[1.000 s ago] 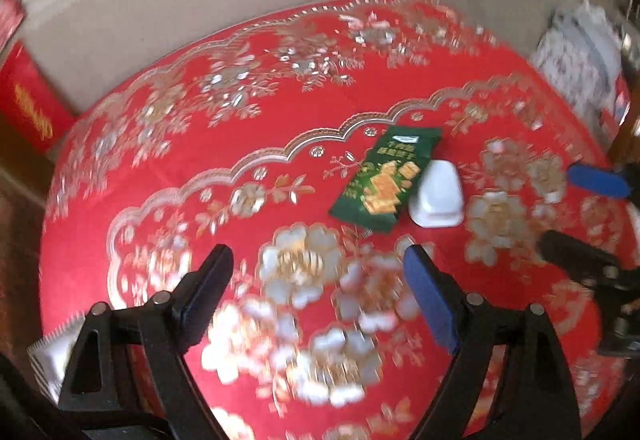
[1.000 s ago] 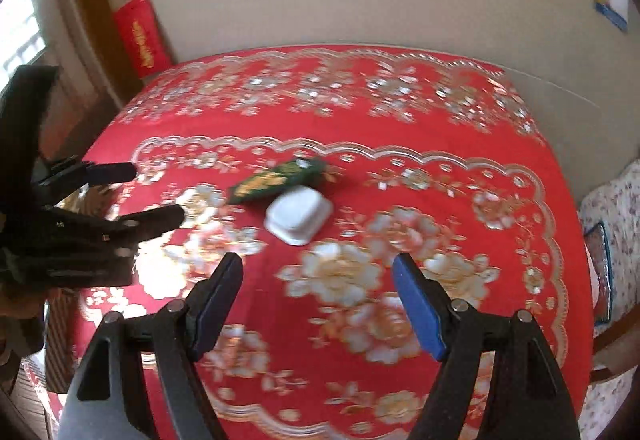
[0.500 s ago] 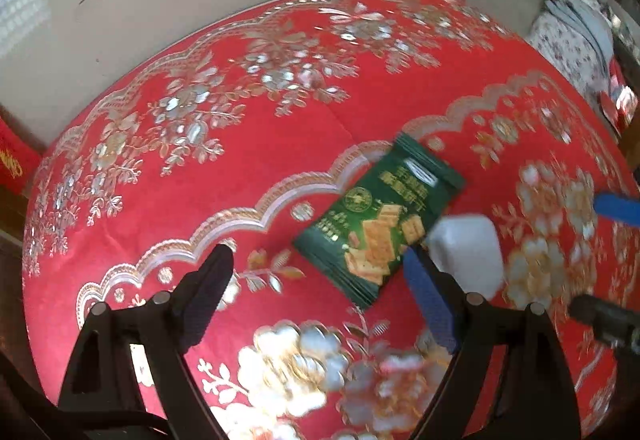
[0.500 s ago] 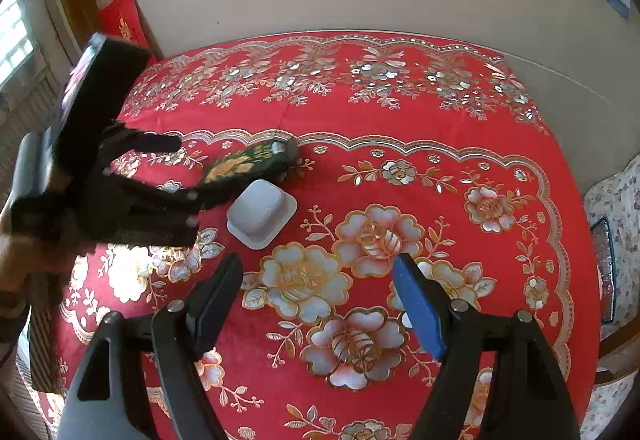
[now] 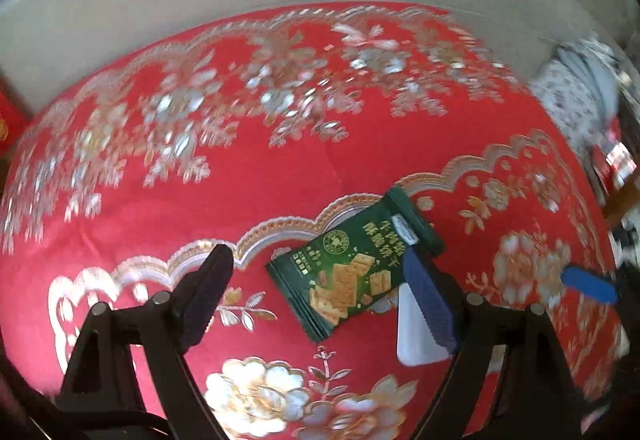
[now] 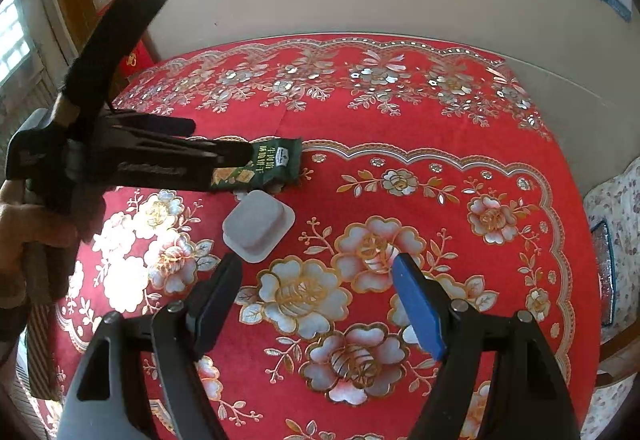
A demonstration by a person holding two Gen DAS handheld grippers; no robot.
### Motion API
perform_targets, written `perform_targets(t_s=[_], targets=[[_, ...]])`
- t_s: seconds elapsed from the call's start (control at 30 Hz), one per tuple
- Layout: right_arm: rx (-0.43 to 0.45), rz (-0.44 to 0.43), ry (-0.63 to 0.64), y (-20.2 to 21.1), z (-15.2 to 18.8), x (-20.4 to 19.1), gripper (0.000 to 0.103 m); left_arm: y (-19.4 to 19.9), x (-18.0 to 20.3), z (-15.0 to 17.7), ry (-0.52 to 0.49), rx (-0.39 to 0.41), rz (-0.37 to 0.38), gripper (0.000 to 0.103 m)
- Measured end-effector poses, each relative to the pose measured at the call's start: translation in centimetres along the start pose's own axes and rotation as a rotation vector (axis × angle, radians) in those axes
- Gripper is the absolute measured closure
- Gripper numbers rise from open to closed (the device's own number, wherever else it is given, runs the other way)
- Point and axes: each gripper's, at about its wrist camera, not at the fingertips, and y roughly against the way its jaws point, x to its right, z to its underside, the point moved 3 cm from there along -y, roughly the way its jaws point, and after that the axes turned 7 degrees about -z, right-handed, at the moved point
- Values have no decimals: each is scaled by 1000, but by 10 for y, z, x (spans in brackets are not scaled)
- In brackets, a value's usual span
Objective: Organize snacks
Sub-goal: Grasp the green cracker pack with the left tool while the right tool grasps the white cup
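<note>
Two snacks lie on the red cloth: one green packet of crackers and one white cup, side by side near the cloth's scalloped gold line. In the left wrist view the packet's long axis runs on a slant, its sealed top end toward the upper right and its bottom end toward the lower left, printed face up with crackers pictured on it. The cup there is mostly hidden behind the blue finger, only a white patch showing just right of the packet's lower end. The right wrist view shows the cup whole: a squarish tub with a wide rim, upside down or lidded, I cannot tell which, sitting just below the packet and close to touching it. That view also shows the left gripper reaching in from the left, held by a hand, its dark fingers spread and its tip over the packet's left part; whether it touches the packet I cannot tell. From its own camera the left gripper stands wide open, the packet between the fingers, nothing held. The right gripper is also wide open and empty, above the flowers short of the cup. Its blue tip pokes in at the right of the left view.
</note>
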Motion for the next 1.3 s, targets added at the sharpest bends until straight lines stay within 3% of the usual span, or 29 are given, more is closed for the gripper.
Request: perform_targets(t_s=[0.27, 0.43, 0.53, 0.83, 1.03, 1.1, 1.2, 1.3], targets=[[-6, -18, -4, 0, -1, 7, 26, -2, 15, -5, 43, -29, 45, 16], [4, -18, -14, 7, -3, 12, 26, -3, 21, -9, -95, -15, -4, 16], [15, -20, -30, 11, -5, 17, 26, -3, 21, -10, -163, -11, 26, 16], [0, -29, -37, 5, -5, 13, 26, -20, 41, -13, -248, -8, -9, 16], [-3, -33, -33, 4, -4, 12, 26, -20, 3, -12, -216, -16, -159, 14], [3, -39, -35, 4, -5, 10, 26, -17, -18, -9, -177, -25, -148, 15], [3, -46, -38, 1, -7, 7, 26, -7, -40, -2, -124, -27, -49, 16], [-4, -52, -30, -2, -7, 1, 26, 2, -46, 6, -186, -12, -74, 16]])
